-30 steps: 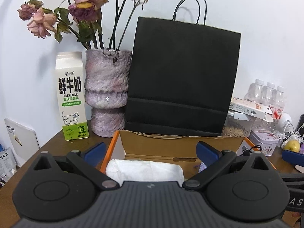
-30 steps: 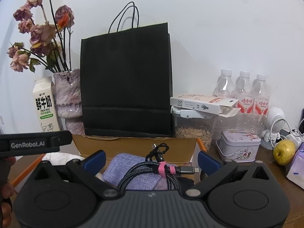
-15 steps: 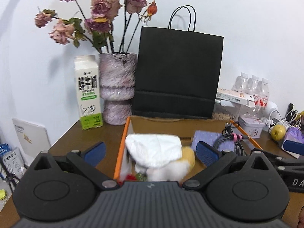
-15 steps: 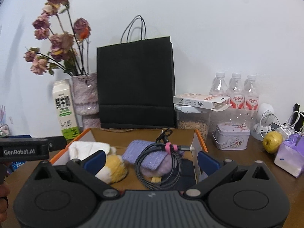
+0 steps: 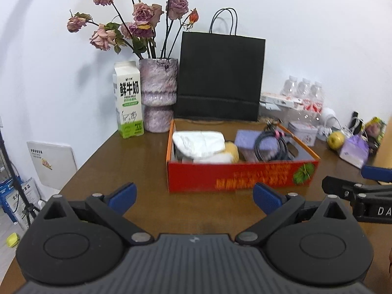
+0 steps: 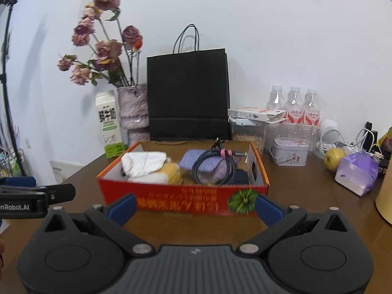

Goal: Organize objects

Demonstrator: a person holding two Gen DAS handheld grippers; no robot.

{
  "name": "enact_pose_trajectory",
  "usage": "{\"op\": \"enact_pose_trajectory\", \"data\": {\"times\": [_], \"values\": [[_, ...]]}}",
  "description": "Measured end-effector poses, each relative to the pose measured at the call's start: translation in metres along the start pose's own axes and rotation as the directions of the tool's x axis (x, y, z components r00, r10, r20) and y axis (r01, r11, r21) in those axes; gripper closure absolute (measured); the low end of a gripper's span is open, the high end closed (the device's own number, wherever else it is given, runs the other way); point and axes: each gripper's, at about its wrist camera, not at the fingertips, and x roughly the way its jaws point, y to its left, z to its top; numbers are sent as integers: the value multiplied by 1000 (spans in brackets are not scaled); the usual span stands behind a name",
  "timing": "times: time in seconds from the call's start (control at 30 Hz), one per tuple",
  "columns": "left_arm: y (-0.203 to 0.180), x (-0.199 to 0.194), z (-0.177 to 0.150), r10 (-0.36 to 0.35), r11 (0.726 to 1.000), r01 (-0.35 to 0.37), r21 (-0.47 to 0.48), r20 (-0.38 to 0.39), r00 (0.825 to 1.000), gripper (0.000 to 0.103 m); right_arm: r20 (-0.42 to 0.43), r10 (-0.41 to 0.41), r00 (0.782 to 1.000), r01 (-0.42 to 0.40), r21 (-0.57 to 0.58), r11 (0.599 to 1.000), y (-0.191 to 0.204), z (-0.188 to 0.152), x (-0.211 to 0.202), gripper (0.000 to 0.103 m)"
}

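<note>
A red and orange cardboard box [image 5: 240, 177] [image 6: 181, 199] stands on the brown table. It holds a white cloth bundle [image 5: 198, 142] [image 6: 143, 161], a yellow plush item [image 5: 231, 150] [image 6: 171, 171], a purple pouch [image 5: 247, 138] [image 6: 196, 159] and a coiled black cable [image 5: 274, 144] [image 6: 218, 165]. My left gripper [image 5: 194, 194] is open and empty, in front of the box and apart from it. My right gripper [image 6: 194, 207] is open and empty, just in front of the box's near wall.
Behind the box stand a black paper bag [image 5: 220, 78], a vase of dried roses [image 5: 159, 95] and a milk carton [image 5: 128, 99]. At the right are water bottles [image 6: 294, 105], a jar of grain [image 6: 248, 133], a tin [image 6: 289, 152], a yellow fruit [image 6: 334, 155] and a purple packet [image 6: 357, 172].
Both grippers have pulled back from over the box to in front of it. The whole box and its front wall have come into view. Both stay open and empty.
</note>
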Motion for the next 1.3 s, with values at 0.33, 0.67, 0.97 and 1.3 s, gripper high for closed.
{"op": "enact_pose_trajectory", "data": {"times": [0.33,0.67,0.97,1.3], "values": [[3,-52,-41,6,1000,-6,1,-35,999,0,-20,15,1000,-15,2,1000,12,-35,-58,0],[6,-78,-56,18,1000,-18,-5,-33,999,0,-28,28,999,-28,-7,1000,22,-52,-81,0],[5,-89,-59,19,1000,-19,-4,-24,1000,0,-25,30,999,-30,-8,1000,25,-55,-90,0],[5,-91,-60,17,1000,-17,-5,-22,1000,0,-24,28,999,-28,-8,1000,25,-56,-92,0]]}}
